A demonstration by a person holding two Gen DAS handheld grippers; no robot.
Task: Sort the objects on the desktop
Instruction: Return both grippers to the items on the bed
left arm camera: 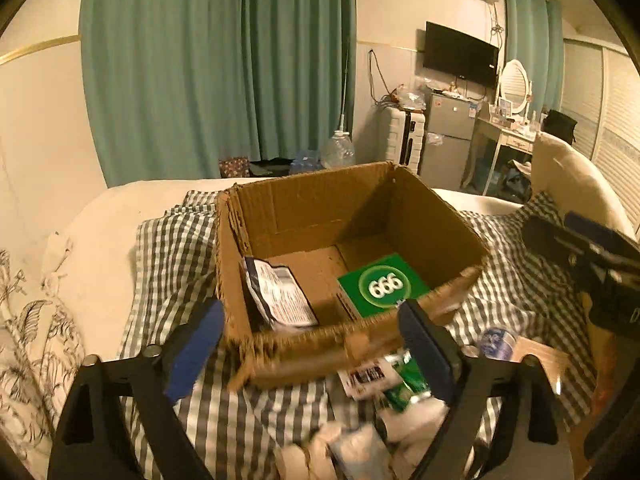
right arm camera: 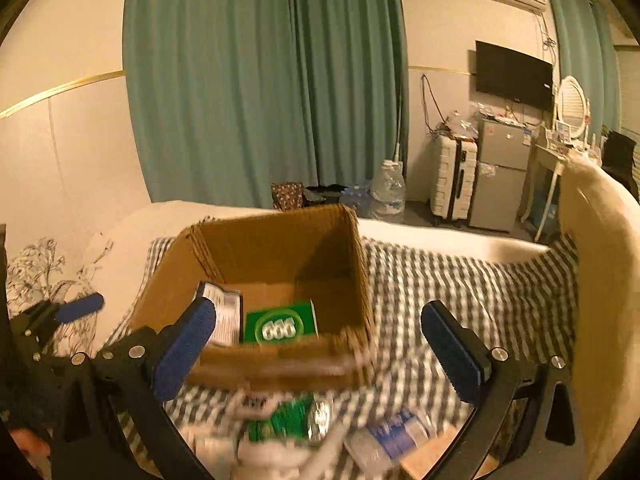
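While both the left gripper and right gripper gape empty before the cardboard box, the blurred loose packets risk a mis-grab.

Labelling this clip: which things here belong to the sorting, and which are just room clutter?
Job: cardboard box, green 666 box, white packet, packets on the checked cloth.
Clutter: water jug, suitcase, fridge, TV.

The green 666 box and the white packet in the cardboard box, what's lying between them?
Nothing: in the left wrist view, only bare cardboard floor separates the green 666 box from the white packet inside the cardboard box.
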